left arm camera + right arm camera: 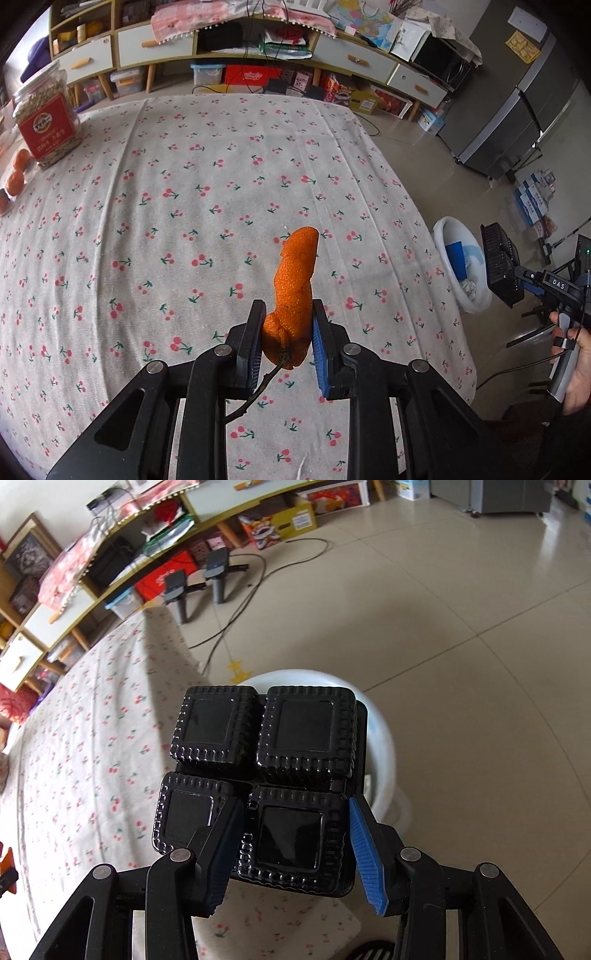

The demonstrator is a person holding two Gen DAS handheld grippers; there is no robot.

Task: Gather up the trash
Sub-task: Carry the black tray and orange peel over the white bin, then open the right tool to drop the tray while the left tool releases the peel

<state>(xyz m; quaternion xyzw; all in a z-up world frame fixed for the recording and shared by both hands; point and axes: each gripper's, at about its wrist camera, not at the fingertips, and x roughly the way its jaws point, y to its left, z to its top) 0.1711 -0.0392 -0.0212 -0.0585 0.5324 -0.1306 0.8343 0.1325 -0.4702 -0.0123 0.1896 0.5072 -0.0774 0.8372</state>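
Observation:
My left gripper (289, 334) is shut on an orange peel (293, 291) with a thin stem, held above the cherry-print tablecloth (184, 206). My right gripper (291, 843) is shut on a black plastic tray (273, 775) with several square cups, held at the table's right edge over the white trash bin (384, 746). The bin also shows in the left wrist view (461, 258), on the floor right of the table, with paper and a blue item inside. The right gripper and its tray show there too (502, 266).
A jar with a red label (46, 118) and oranges (16, 173) stand at the table's far left. Shelves with boxes line the back wall (258, 44). A grey fridge (517, 110) stands far right. Cables and tripods (218, 576) lie on the tiled floor.

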